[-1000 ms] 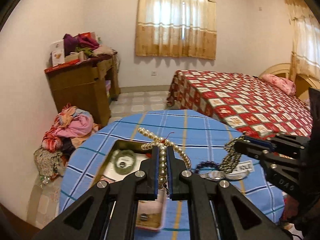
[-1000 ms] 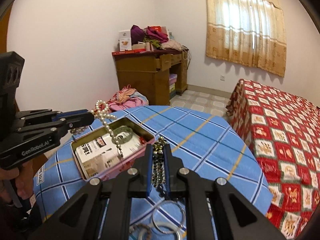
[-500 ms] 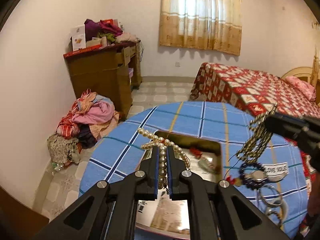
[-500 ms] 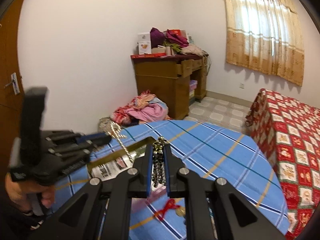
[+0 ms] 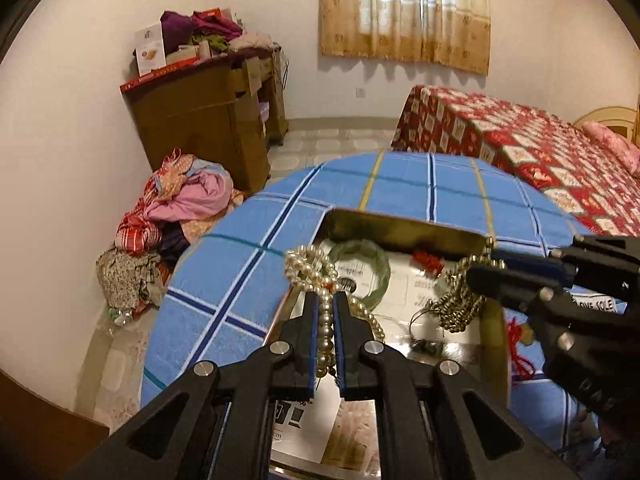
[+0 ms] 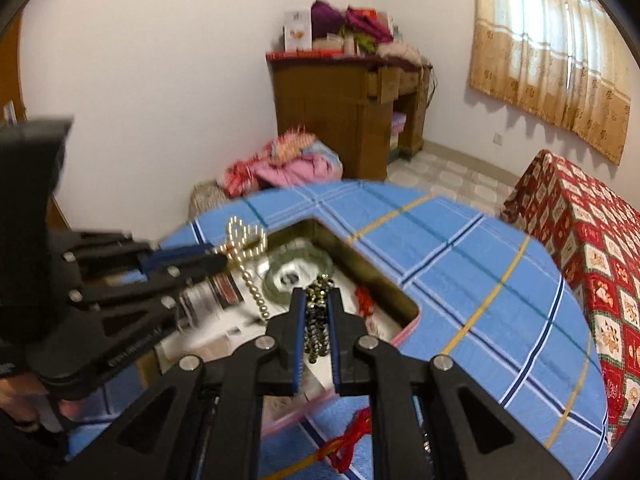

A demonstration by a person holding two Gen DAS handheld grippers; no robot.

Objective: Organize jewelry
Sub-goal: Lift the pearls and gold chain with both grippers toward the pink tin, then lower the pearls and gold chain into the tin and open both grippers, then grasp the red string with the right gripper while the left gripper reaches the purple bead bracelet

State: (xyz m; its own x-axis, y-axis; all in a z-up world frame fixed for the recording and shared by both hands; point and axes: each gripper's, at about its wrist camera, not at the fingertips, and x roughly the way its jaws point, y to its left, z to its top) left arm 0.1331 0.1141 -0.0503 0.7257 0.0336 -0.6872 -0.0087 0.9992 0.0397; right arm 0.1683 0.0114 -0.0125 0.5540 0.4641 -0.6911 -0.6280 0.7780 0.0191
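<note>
Both black two-finger grippers are clamped nearly closed on jewelry above an open rectangular gold-sided tin box (image 5: 400,226) that sits on a round table under a blue plaid tablecloth (image 5: 240,280). At the lower centre of the left wrist view, the left gripper (image 5: 325,312) pinches a white pearl bead necklace (image 5: 310,268); a bunch of its loops sticks up beyond the fingertips, one strand trails to the right, and the rest runs down between the blue-lined pads and out of sight. At the lower centre of the right wrist view, the right gripper (image 6: 316,308) pinches a dark bronze beaded chain (image 6: 316,320); in the left wrist view the chain hangs in a clump below the fingertips at the right edge, over the box's right side.

Inside the box a pale green translucent bangle (image 5: 370,268) lies on printed paper, partly covered by the pearls, with a small red cord ornament (image 5: 428,258) near the far wall. The box's near end is hidden behind the gripper bodies in both views. The right wrist view is motion-blurred, so the box contents smear there. A red tassel cord (image 6: 352,438) lies on the cloth at the lower centre, partly behind the right gripper. A hand (image 6: 24,400) holding the left gripper is cut off at the lower left edge.
</note>
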